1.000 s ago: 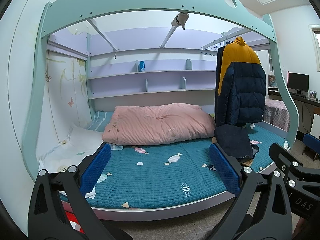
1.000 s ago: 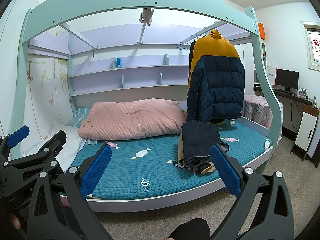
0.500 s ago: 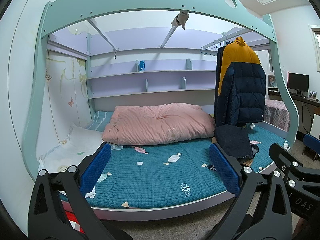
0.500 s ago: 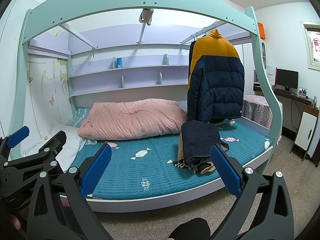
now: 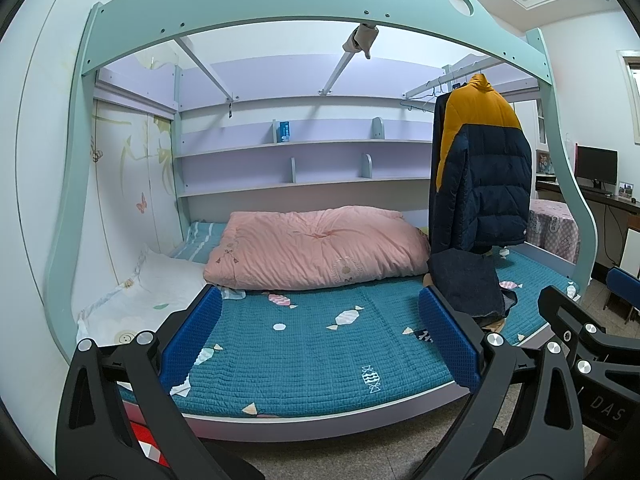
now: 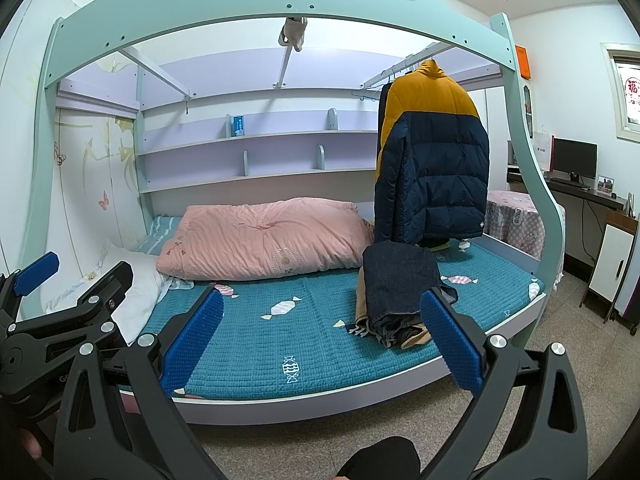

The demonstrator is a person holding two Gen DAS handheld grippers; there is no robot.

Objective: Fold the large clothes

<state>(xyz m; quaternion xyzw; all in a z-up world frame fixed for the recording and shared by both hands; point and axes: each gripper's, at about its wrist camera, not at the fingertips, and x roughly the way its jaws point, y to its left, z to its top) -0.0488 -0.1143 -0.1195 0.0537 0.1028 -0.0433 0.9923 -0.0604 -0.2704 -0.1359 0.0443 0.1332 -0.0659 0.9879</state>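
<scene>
The shelves (image 6: 256, 140) hold one small blue box (image 6: 238, 125). A puffy navy-and-yellow jacket (image 6: 434, 160) hangs upright, right of centre, long axis vertical, above folded clothes (image 6: 396, 292) on the bed (image 6: 312, 344). The left gripper (image 5: 320, 340) and right gripper (image 6: 320, 336) are both spread wide, empty.
</scene>
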